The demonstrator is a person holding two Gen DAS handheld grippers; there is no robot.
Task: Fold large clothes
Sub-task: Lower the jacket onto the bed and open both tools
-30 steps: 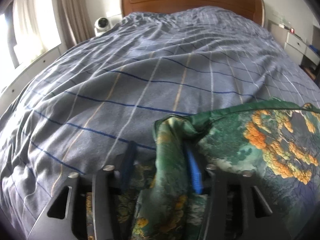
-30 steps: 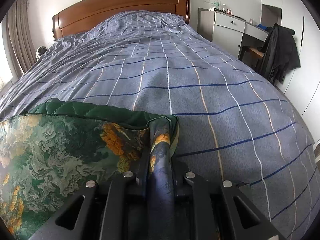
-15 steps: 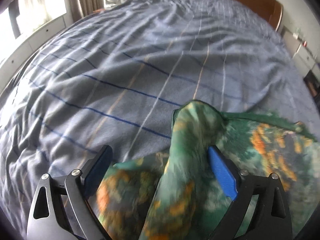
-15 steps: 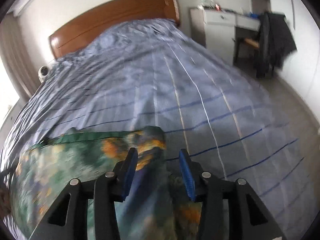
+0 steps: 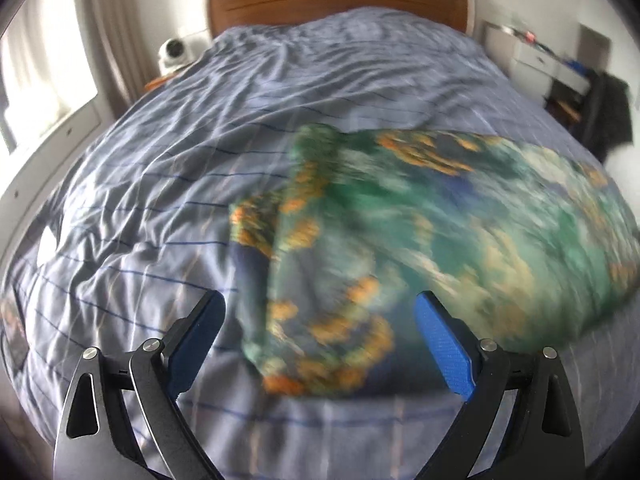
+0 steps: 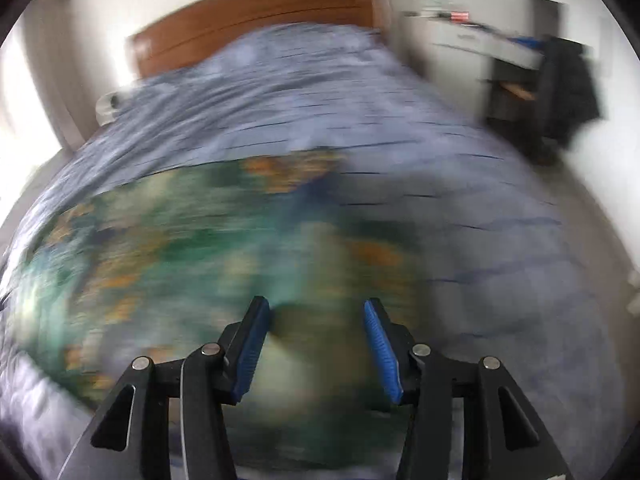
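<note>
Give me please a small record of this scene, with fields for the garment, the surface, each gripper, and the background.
garment: green printed garment with orange patches, lying loosely folded on the bed, blurred
surface: blue-grey checked duvet, wrinkled
left gripper: open wide, pads clear of the garment
right gripper: jaws opening, nothing pinched that I can see
background: wooden headboard, white dresser, dark jacket on a chair

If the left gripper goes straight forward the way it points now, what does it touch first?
Most likely the green patterned garment lying on the bed cover, directly ahead of the open left gripper. The picture is blurred, so depth is uncertain.
</note>
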